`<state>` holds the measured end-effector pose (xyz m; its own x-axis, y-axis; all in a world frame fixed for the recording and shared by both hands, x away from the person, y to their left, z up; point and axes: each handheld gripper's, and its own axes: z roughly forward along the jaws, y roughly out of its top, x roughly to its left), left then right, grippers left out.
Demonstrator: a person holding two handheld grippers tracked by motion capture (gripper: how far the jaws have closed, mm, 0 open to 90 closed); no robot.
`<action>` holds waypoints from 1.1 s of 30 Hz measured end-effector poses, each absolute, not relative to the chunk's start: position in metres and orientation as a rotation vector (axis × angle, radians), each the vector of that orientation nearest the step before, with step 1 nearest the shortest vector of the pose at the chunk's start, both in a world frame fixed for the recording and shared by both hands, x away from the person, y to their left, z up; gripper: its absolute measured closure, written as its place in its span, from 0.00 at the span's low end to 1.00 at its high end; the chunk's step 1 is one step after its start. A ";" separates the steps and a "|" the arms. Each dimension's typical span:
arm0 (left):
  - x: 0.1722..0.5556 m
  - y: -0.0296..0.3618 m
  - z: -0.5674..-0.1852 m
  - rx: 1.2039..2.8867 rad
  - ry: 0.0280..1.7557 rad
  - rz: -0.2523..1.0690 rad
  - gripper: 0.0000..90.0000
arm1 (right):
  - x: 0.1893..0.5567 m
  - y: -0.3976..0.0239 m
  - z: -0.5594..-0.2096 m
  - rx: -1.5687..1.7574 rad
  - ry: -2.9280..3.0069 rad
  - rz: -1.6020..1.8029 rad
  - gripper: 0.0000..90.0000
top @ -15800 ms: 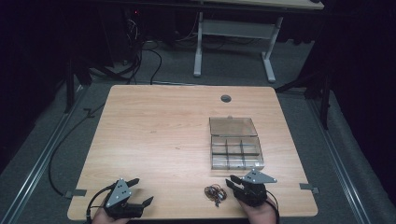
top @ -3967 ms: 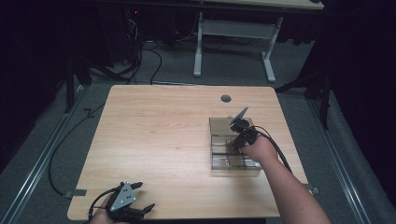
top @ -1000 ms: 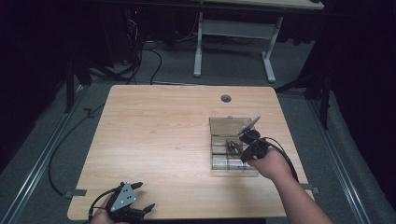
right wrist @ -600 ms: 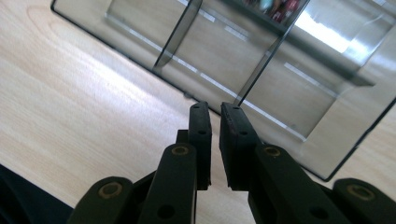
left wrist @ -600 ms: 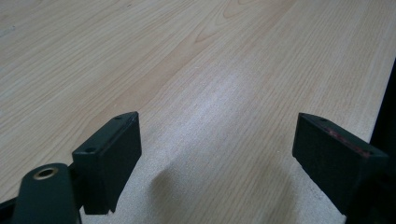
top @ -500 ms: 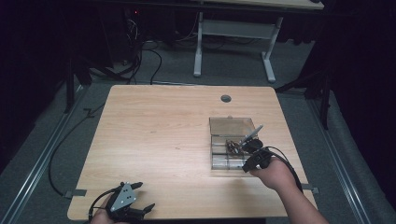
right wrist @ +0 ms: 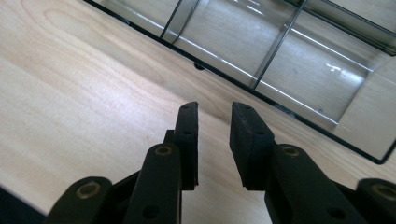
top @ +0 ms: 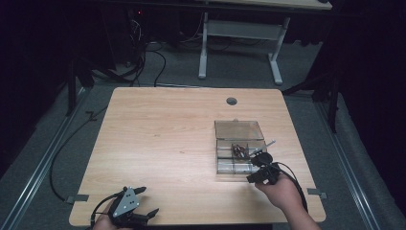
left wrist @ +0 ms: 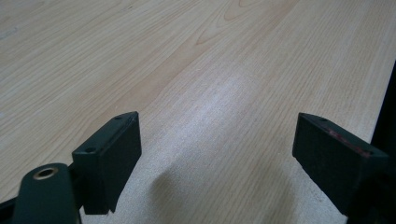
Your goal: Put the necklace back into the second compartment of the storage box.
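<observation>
Now: clear plastic divided box (top: pixel 239 148) | woodgrain table (top: pixel 167 139) | matte black right claw (right wrist: pixel 212 140)

I see the clear compartment box (top: pixel 239 153) right of centre in the high view, lid open flat, small brown items (top: pixel 238 150) in 1 middle cell.

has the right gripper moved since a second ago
Yes. The right gripper has drawn back toward the table's near edge, off the clear compartment box, jaws just opening, nothing between them.
</observation>
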<state>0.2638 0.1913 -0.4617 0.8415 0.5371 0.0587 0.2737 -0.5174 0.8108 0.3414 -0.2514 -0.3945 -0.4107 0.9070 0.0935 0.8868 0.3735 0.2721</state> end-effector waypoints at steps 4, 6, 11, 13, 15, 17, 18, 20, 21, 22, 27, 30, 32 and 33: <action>0.264 0.192 -0.461 2.134 0.593 0.382 0.18 | 0.330 -0.255 -0.404 1.667 2.484 0.555 0.79; 0.264 0.192 -0.461 2.131 0.598 0.381 0.18 | 0.325 -0.256 -0.408 1.655 2.453 0.600 0.79; 0.265 0.192 -0.462 2.124 0.606 0.379 0.18 | 0.314 -0.260 -0.417 1.610 2.385 0.736 0.75; 0.265 0.192 -0.462 2.120 0.611 0.380 0.18 | 0.309 -0.260 -0.421 1.586 2.355 0.790 0.73; 0.265 0.192 -0.461 2.119 0.615 0.381 0.18 | 0.305 -0.260 -0.425 1.538 2.329 0.851 0.70; 0.265 0.192 -0.461 2.117 0.617 0.380 0.18 | 0.301 -0.258 -0.430 1.496 2.287 0.905 0.66; 0.265 0.192 -0.461 2.116 0.618 0.381 0.18 | 0.299 -0.258 -0.432 1.487 2.261 0.934 0.65; 0.265 0.193 -0.461 2.107 0.621 0.380 0.18 | 0.296 -0.255 -0.437 1.479 2.219 0.981 0.64; 0.265 0.194 -0.461 2.102 0.625 0.378 0.18 | 0.294 -0.253 -0.440 1.463 2.203 0.995 0.64; 0.266 0.194 -0.461 2.096 0.629 0.376 0.18 | 0.293 -0.252 -0.443 1.450 2.185 1.001 0.63; 0.268 0.197 -0.460 2.061 0.658 0.360 0.18 | 0.284 -0.248 -0.455 1.405 2.092 1.027 0.60; 0.268 0.196 -0.461 2.068 0.663 0.354 0.19 | 0.276 -0.250 -0.454 1.380 2.019 1.069 0.59; 0.268 0.195 -0.461 2.072 0.664 0.359 0.19 | 0.275 -0.253 -0.454 1.385 2.003 1.099 0.58; 0.269 0.195 -0.461 2.072 0.667 0.360 0.19 | 0.275 -0.253 -0.454 1.395 1.996 1.110 0.57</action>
